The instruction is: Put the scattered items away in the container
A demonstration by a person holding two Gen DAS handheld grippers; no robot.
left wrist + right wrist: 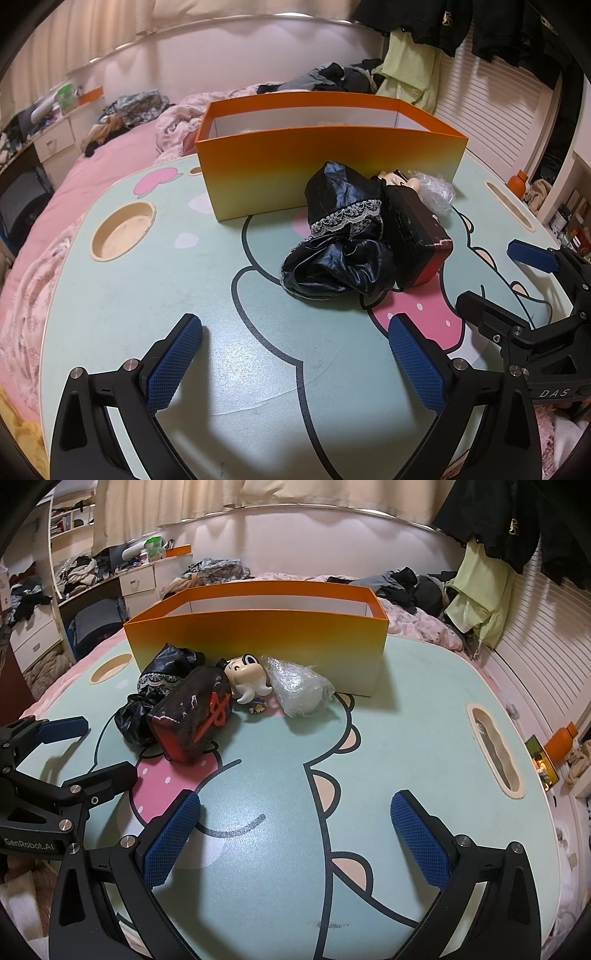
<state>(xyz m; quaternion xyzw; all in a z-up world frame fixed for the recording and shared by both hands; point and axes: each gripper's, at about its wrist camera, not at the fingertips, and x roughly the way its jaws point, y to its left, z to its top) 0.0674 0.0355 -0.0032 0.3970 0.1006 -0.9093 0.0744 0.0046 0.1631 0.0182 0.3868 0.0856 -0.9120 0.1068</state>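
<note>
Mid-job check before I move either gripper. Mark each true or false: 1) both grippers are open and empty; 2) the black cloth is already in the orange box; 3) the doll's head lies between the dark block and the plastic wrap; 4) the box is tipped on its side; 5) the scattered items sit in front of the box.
1) True: the left gripper and right gripper are both open, holding nothing.
2) False: the black cloth lies on the table, outside the orange box.
3) True: the doll's head lies between the dark block and the plastic wrap.
4) False: the box stands upright, open top up.
5) True.
</note>
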